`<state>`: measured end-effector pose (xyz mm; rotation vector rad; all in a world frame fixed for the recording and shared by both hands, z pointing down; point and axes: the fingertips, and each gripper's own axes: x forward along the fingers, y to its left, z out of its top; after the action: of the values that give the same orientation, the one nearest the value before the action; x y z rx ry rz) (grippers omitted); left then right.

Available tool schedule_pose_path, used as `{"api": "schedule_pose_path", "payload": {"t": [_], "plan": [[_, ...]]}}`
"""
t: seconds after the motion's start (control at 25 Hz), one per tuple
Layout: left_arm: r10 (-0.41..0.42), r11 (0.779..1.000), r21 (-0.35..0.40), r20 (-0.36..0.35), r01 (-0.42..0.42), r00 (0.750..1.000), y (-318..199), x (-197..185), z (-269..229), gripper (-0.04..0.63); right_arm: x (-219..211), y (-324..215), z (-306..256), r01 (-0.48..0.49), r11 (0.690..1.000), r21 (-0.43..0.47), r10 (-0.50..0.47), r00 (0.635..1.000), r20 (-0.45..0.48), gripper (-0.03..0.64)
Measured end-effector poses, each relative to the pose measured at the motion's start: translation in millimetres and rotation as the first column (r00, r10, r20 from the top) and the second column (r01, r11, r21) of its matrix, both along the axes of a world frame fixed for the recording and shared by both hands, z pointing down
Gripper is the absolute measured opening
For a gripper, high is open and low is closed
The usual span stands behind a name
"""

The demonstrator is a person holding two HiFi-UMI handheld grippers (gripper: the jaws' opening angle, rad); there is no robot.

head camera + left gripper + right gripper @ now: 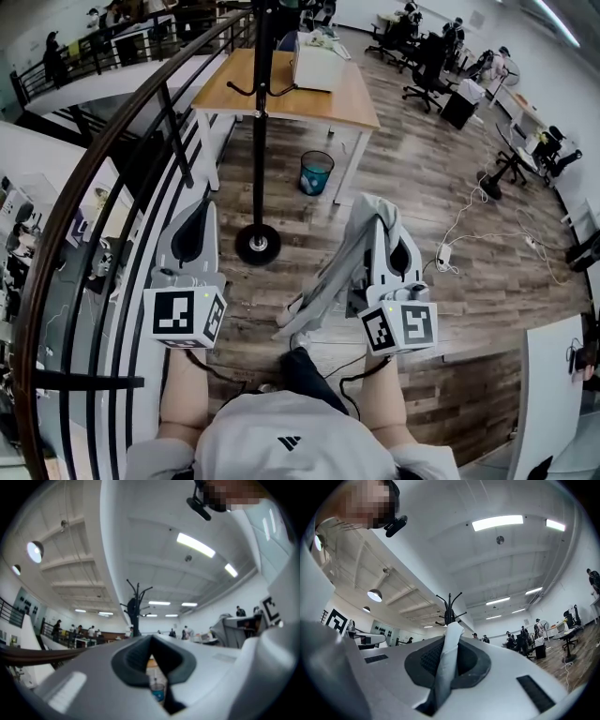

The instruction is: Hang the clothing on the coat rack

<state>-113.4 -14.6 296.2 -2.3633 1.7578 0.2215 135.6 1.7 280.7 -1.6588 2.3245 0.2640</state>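
Over the wooden floor [412, 187], head view: my right hand-held gripper [380, 225] pinches the grey clothing [323, 281] high so it drapes free, near the coat rack [260, 141]. Left gripper view: my left hand-held gripper [151, 640] is closed on nothing, spare. Right gripper view: a clothing fold is clamped between the jaws, aimed at the coat rack hooks.

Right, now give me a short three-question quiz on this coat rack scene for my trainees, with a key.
1. True or false: the grey garment already hangs on the coat rack.
2. Which stands on the floor by the wooden table? A) a blue bin B) a red stool C) a cardboard box
3. Fill in: the garment is pinched in the ___ gripper.
Key: 1 false; 2 A; 3 right, since the right gripper is shut on it.
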Motion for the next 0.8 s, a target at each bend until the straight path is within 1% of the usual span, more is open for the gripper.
{"api": "schedule_pose_path", "payload": {"t": [0.2,0.32,0.52,0.8], "plan": [[-0.020,1.000,0.000,0.013,0.020,1.000,-44,7,-12,0.008,4,-49,-12,0.024,1.000,0.003,-0.024,1.000,-0.004,0.005],[-0.035,0.999,0.007,0.006,0.035,0.999,-70,10,-21,0.008,6,-78,-21,0.040,0.999,0.009,-0.040,0.999,-0.014,0.005],[-0.044,0.999,0.013,0.005,0.044,0.999,-104,29,-22,0.008,23,-117,-25,0.061,0.998,0.016,-0.061,0.998,-0.020,0.005],[-0.091,0.995,0.033,0.011,0.091,0.996,-150,43,-32,0.008,38,-175,-31,0.103,0.994,0.025,-0.102,0.995,-0.020,0.005]]}}
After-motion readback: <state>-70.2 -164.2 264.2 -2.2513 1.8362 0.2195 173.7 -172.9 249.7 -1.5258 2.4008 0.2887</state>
